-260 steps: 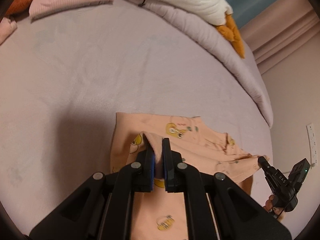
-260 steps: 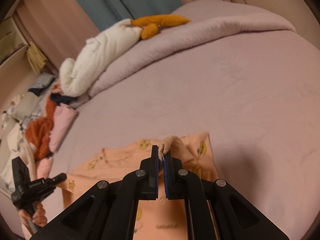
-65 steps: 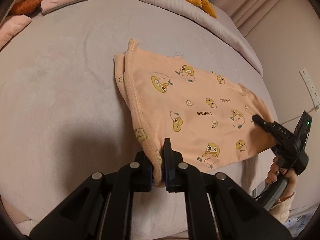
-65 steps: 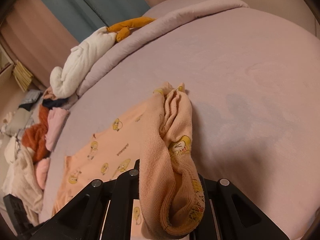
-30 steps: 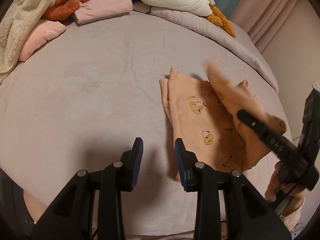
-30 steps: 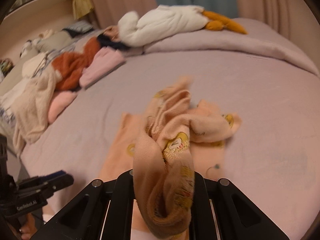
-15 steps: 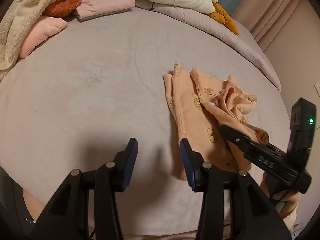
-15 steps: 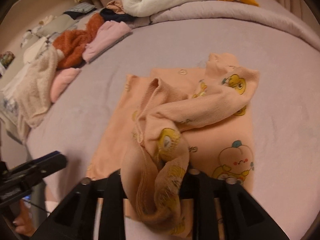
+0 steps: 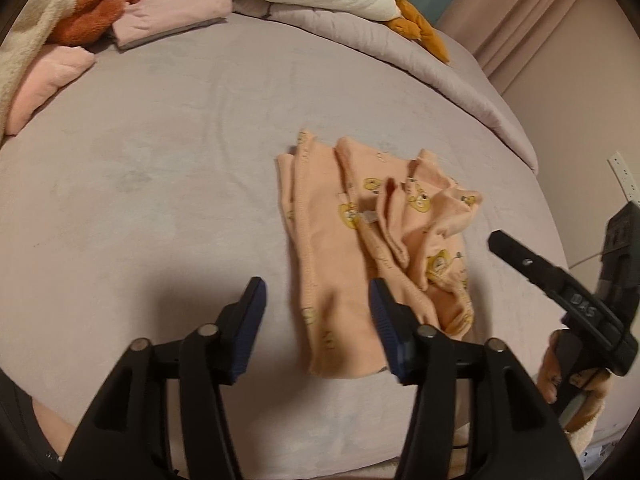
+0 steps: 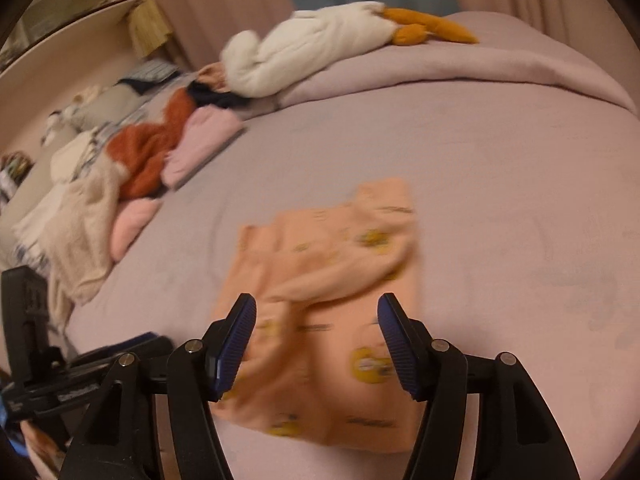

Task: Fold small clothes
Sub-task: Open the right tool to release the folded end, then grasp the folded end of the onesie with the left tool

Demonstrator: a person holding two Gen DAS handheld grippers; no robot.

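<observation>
A small peach garment (image 9: 360,240) printed with yellow cartoon birds lies folded on the mauve bed (image 9: 160,152), its right part bunched in loose folds. My left gripper (image 9: 316,296) hovers over the garment's near left edge, jaws opening, nothing pressed between its pads. The right gripper (image 9: 496,240) shows at the right edge of the left wrist view, held by a hand. In the right wrist view the same garment (image 10: 332,280) lies just ahead of my right gripper (image 10: 316,312), whose jaws are opening with nothing in them.
A heap of clothes, rust-brown (image 10: 148,152), pink (image 10: 200,140) and cream (image 10: 80,224), lies along the bed's far left. A white plush goose (image 10: 312,48) with orange feet rests on the rolled duvet (image 10: 480,68). The left gripper (image 10: 80,376) shows at the lower left.
My right gripper let go of the bunched garment, which dropped onto the folded part, and drew back. Both grippers' jaws have spread wider.
</observation>
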